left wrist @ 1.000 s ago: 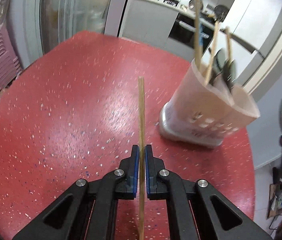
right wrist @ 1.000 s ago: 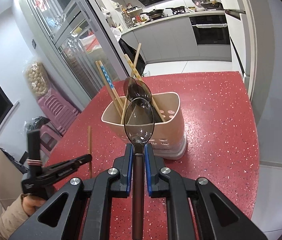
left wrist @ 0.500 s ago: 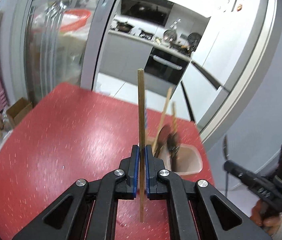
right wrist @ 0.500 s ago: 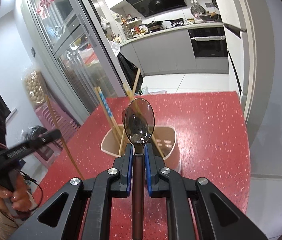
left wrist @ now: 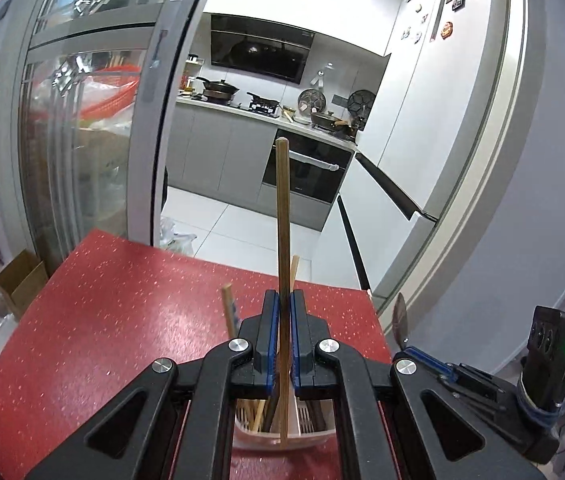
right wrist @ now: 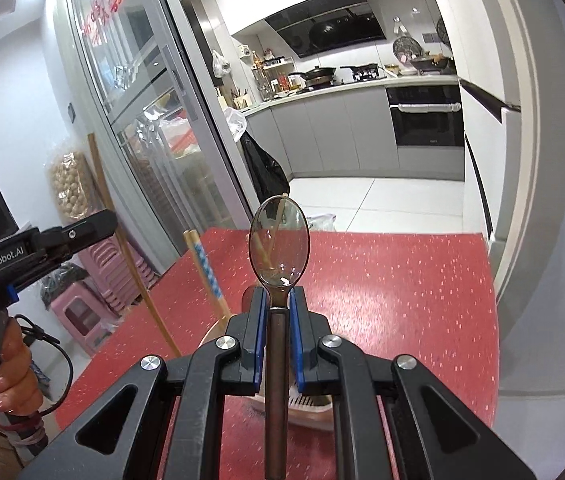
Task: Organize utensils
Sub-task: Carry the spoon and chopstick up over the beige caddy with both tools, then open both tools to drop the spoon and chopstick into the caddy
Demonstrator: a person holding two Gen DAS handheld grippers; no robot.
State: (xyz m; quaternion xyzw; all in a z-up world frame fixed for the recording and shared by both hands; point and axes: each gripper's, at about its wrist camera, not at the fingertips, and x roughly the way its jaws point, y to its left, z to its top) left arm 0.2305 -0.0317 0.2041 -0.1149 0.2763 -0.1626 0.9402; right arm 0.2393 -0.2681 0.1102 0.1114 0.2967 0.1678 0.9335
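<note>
Left claw [left wrist: 281, 316] clamped on upright chopstick [left wrist: 282, 216], right claw [right wrist: 276, 312] clamped on spoon [right wrist: 278, 246], both above holder [left wrist: 282, 438].

Setting: home kitchen with adjoining dining area. A black range hood [left wrist: 261, 53] is hanging at upper centre of the frame; pans are sitting on a gas hob [left wrist: 260, 103] below it; a built-in oven [left wrist: 307, 174] is showing mid-frame under the grey worktop [right wrist: 322, 90]. Magnets are dotting a white fridge [left wrist: 434, 80] at upper right. A glass sliding door [left wrist: 90, 128] is standing at left; a red speckled table [left wrist: 122, 320] is filling the lower frame.
</note>
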